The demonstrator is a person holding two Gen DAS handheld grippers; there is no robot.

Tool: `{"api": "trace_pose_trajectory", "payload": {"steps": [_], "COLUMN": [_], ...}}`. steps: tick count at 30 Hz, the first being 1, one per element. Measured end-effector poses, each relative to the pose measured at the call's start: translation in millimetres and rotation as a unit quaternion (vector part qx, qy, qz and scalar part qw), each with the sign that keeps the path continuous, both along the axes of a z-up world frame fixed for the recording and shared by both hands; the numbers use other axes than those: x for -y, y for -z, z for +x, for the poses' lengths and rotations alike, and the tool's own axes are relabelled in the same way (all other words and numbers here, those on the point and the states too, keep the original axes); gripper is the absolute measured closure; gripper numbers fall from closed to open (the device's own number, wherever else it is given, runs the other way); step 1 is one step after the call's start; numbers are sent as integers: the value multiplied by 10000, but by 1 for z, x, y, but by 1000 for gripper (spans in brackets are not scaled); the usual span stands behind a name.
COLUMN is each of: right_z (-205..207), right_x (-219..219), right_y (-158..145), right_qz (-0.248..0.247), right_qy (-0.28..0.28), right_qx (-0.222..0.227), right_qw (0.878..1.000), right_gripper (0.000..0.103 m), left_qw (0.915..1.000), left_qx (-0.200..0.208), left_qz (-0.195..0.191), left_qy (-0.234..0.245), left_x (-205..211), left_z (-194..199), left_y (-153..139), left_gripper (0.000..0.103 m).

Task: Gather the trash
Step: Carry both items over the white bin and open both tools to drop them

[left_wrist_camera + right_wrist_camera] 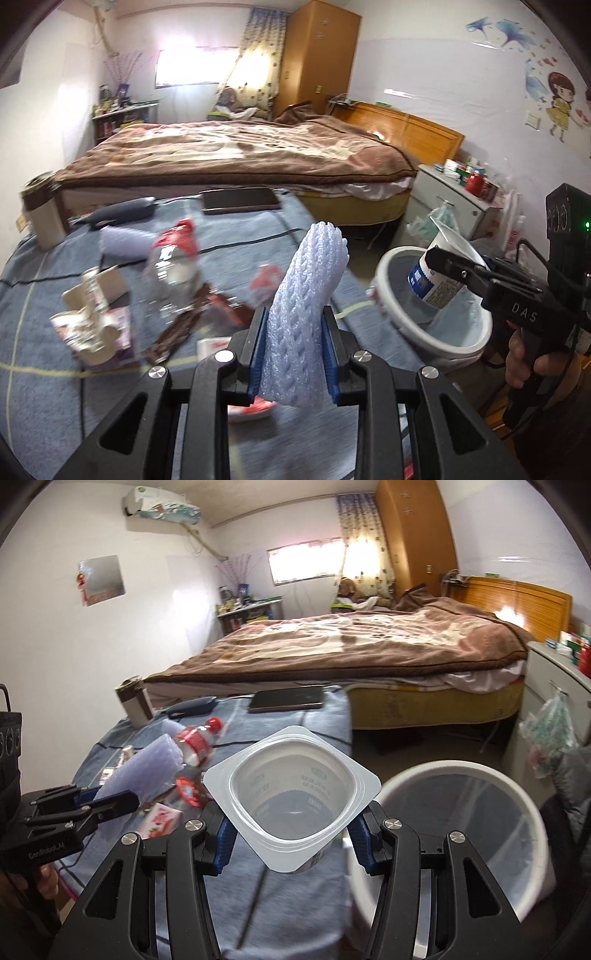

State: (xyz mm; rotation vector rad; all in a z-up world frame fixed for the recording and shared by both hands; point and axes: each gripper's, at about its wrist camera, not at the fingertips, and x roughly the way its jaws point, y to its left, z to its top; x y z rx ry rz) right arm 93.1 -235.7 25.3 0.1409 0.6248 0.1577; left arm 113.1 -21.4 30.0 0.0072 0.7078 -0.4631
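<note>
Left wrist view: left claw (pixel 295 354) pinches pale lilac foam net sleeve (pixel 303 295), long axis toward 12 o'clock. Right claw (pixel 291 834), angled downward, grips white plastic yogurt cup (pixel 291 801), mouth facing camera; round white bin (pixel 461 812) at 3 o'clock.

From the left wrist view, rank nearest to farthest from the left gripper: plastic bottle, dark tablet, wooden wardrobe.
1. Plastic bottle, on the table, left of the left gripper.
2. Dark tablet, at the table's far edge.
3. Wooden wardrobe, against the far wall beyond the bed.
</note>
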Motion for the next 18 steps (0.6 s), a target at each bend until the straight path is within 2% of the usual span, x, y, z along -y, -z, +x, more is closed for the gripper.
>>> {"api": "trace_pose_trajectory", "payload": {"steps": [9,18], "right_z": [-10,-15], "right_x": [42,82], "right_y": [-1,20], "right_qz": [-131,-233], "right_qy": [610,1085], "right_qx": [-75,-370], "right_qw": [9980,9931], "right_gripper": [49,49], "left_qw": [9985,9948], "left_qx": [-147,-408], "left_qz": [-46,-20], "left_qy": [518,931], "left_x": [63,125], "left_z": [9,16], "left_y": [4,15], "left_gripper": [74,74]}}
